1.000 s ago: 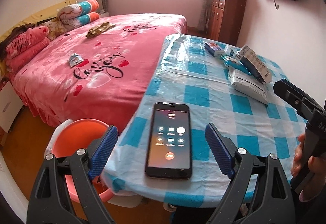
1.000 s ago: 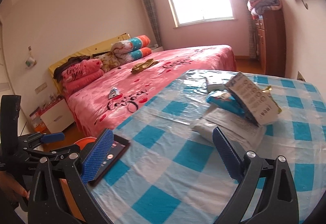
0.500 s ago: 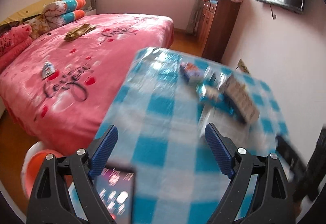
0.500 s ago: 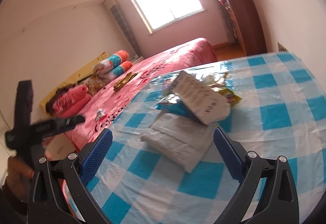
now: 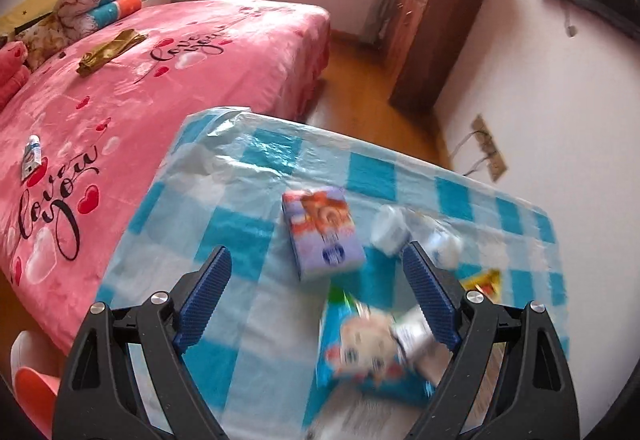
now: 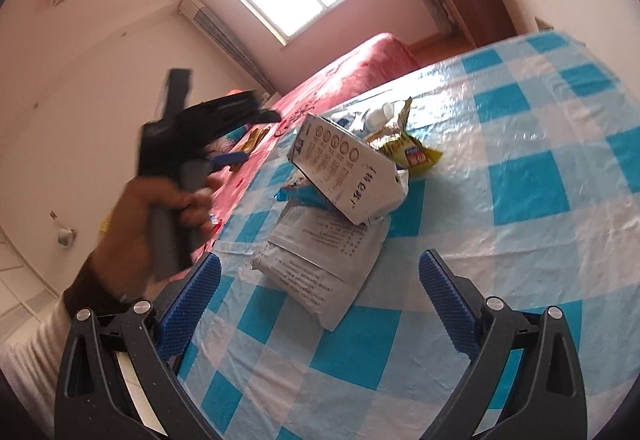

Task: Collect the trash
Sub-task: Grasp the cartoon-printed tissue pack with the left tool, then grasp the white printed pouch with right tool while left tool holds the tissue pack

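The left gripper [image 5: 316, 300] is hanging spread wide over the blue-and-white checked table [image 5: 248, 200], nothing pinched between its blue pads, and it is pointing steeply down at the litter there. Just ahead of it a purple carton [image 5: 322, 232] is lying flat on the cloth; nearer, partly behind the right-hand finger, a blue snack packet [image 5: 360, 348] with a cartoon face is sitting blurred, and beyond that finger two small white containers [image 5: 390, 228] and a scrap of yellow wrapper [image 5: 482, 280] are resting near the table's far side. The right gripper [image 6: 320, 304] is likewise standing released, its pads apart over bare cloth, gripping nothing. Right in front of it a grey-white pouch [image 6: 324, 260] is lying flat, and a white printed box [image 6: 348, 176] is leaning tilted on top of it, with a strip of blue packet showing beneath. A crumpled yellow wrapper [image 6: 404, 148] is sitting just behind the box. To the left in the right wrist view, the person's left hand [image 6: 160, 216] is clasping the handle of the other tool, a dark cuff and pale sleeve [image 6: 36, 336] trailing from it. Beyond the table, a pink bed [image 5: 160, 80] is filling the room's left side, a wooden cabinet [image 5: 432, 40] is standing by the far wall, and an orange bin [image 5: 34, 388] is peeking in at the lower left corner.
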Demonstrator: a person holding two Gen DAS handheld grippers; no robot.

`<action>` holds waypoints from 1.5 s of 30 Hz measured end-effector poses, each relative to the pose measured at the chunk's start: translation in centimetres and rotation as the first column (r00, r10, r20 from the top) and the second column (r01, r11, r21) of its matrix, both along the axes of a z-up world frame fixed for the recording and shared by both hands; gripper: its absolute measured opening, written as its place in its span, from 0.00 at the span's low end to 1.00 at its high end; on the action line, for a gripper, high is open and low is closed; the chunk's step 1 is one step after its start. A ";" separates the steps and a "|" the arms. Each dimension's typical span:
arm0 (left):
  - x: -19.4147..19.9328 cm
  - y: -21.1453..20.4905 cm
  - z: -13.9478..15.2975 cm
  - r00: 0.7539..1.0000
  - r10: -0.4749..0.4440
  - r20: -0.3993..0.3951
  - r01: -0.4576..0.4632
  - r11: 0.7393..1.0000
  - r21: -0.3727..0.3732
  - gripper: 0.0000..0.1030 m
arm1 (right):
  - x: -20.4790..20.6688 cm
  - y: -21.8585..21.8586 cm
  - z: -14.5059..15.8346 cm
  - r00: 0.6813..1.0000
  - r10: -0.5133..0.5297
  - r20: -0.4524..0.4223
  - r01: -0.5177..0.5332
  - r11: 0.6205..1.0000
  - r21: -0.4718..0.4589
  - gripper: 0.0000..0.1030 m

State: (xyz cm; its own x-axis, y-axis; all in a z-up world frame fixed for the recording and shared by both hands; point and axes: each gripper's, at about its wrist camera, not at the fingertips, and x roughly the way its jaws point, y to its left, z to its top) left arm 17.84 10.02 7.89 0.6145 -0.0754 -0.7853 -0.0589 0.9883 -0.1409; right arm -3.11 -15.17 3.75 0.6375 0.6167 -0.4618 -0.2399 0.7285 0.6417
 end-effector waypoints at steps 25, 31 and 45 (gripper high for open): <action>8.0 -0.1 -5.2 0.988 0.028 -0.151 -0.031 0.999 -0.014 0.54 | 1.2 -2.2 -1.6 0.998 0.024 -0.056 -0.019 0.997 0.079 0.95; 8.6 -1.4 -4.5 0.995 -0.047 -0.092 0.047 0.999 -0.001 0.51 | 1.3 -2.4 -1.7 0.998 0.023 -0.062 -0.018 0.996 0.088 0.95; 2.4 -9.5 -4.5 0.896 -0.435 -0.092 0.442 0.893 0.081 0.51 | 0.6 -4.4 -1.2 0.998 -0.056 -0.043 0.058 0.998 0.036 0.95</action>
